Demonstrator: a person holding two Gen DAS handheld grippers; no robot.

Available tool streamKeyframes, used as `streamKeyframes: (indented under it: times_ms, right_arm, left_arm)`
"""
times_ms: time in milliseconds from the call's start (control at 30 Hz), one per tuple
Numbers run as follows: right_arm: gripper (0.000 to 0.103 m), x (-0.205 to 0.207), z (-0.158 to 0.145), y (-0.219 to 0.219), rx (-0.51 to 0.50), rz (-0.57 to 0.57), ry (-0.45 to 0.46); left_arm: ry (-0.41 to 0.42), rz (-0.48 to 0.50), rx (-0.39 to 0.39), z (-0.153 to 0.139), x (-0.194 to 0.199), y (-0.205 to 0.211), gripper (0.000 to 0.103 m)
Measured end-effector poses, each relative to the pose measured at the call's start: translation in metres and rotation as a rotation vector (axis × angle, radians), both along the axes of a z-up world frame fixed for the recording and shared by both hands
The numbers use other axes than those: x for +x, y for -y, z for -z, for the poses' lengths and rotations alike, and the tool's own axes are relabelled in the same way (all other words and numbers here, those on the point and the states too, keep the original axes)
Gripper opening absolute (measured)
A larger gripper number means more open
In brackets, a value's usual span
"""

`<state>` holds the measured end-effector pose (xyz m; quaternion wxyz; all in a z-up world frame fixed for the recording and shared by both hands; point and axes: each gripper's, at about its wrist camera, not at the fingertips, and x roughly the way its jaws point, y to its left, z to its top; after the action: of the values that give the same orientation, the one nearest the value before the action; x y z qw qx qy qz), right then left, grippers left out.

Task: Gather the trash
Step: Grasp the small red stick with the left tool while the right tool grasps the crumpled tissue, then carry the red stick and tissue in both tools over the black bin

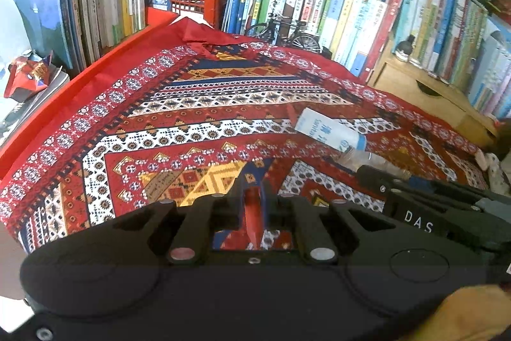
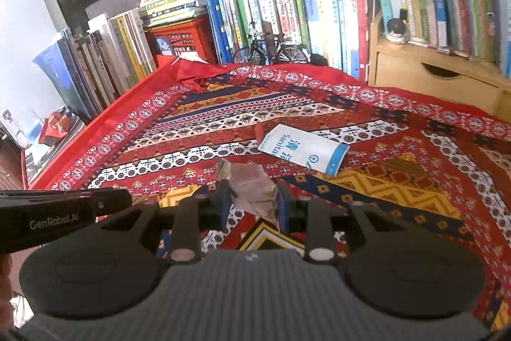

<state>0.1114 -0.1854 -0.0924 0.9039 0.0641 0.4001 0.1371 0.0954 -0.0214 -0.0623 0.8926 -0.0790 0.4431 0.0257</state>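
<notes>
Right gripper (image 2: 252,200), right wrist view: jaws clamped on a crumpled clear plastic wrapper (image 2: 252,189), low centre of frame, held just above the patterned cloth (image 2: 399,187). The blue pads press on the wrapper's two sides; a striped edge of it sticks out at upper left of the grip.

Left gripper (image 1: 254,206), left wrist view: jaws nearly together, pinching a thin red strip (image 1: 254,213) at lower centre of frame (a scrap or a pleat of the cloth; I cannot tell which).

Still lying on the cloth: one white-and-blue wipes packet (image 2: 301,151), right of centre in the right wrist view, flat, well clear of the held wrapper. In the left wrist view it sits at middle right, just above the other gripper.

Handling, as a judgement:
- Wrapper: very light, soft, crushes freely, probably slick. A pinch across the bunched middle should hold; a grip on a loose edge may slip out.
- Packet: light, flexible, flat against the cloth, so little to grab from above. Best taken at a short end or a raised corner, with care not to catch the cloth too.

Counts: held wrappers, one; packets on the cloth, one; red strips in the left jaws, one; grippers, two. Red crumpled wrapper (image 1: 30,74) at the left edge, off the cloth, one.
</notes>
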Motion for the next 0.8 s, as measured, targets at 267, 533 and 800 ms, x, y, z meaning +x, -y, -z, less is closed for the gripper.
streamKeyframes:
  times_ms: [267, 533, 800]
  right_arm:
    - [0.035, -0.049, -0.027, -0.004, -0.010, 0.043, 0.047]
    - [0.035, -0.109, -0.043, -0.023, -0.006, 0.072, 0.059]
    - [0.035, -0.175, -0.052, -0.051, -0.002, 0.066, 0.081]
  left_arm:
    - [0.021, 0.046, -0.004, -0.021, -0.048, -0.006, 0.010]
    - [0.025, 0.077, 0.001, -0.036, -0.119, -0.021, 0.010]
    - [0.036, 0.086, 0.007, -0.040, -0.197, -0.049, 0.010]
